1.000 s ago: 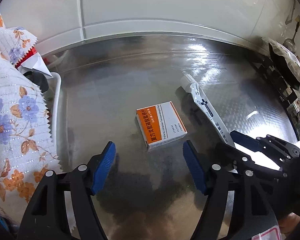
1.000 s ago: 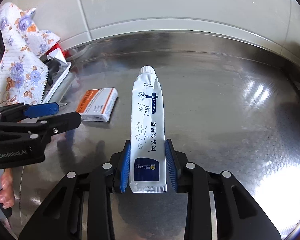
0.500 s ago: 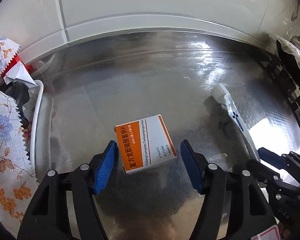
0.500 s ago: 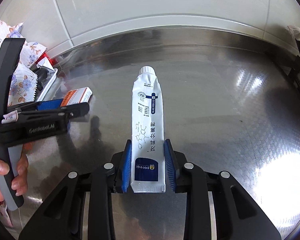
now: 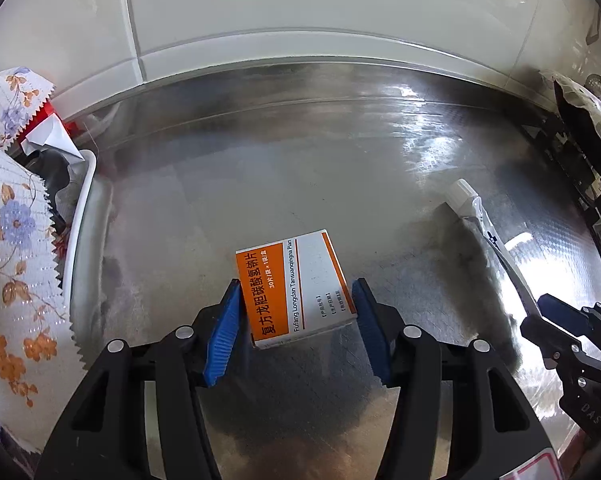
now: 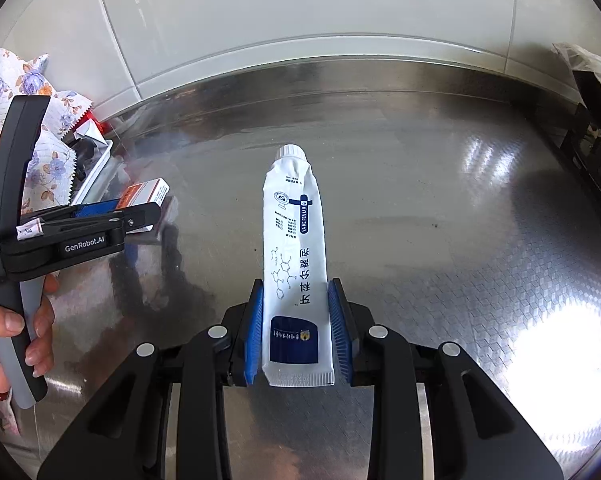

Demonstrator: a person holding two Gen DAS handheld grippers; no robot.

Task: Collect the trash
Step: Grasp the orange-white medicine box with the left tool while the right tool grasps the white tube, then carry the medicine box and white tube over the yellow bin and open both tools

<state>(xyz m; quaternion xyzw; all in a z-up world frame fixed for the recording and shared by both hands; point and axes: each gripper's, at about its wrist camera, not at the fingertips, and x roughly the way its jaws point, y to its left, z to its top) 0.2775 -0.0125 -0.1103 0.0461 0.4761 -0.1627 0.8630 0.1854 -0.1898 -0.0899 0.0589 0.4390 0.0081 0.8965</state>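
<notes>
While the left wrist view looks down at a steel counter (image 5: pixel 300 168), the left gripper (image 5: pixel 296 320) has an orange-and-white medicine box (image 5: pixel 296 286) between its blue pads; the jaws are closing, the left pad against the box's orange edge and the right pad at its white edge, so the box looks gripped, though lens distortion makes firm contact on the right hard to confirm. To the left, a white basket (image 5: pixel 85 200) holds crumpled scraps, with floral cloth (image 5: pixel 12 260) draped beside it. At the right edge, the right gripper (image 5: pixel 540 312) carries a white tube (image 5: pixel 482 220).

Seen from the right wrist, the right gripper (image 6: pixel 296 332) is clenched on the crimped end of the tube (image 6: pixel 294 240), its cap pointing away toward the tiled wall (image 6: pixel 300 8). On the left, a hand (image 6: pixel 8 336) holds the left gripper (image 6: pixel 140 214), with the box (image 6: pixel 146 192) at its tips, near the basket (image 6: pixel 96 172)
</notes>
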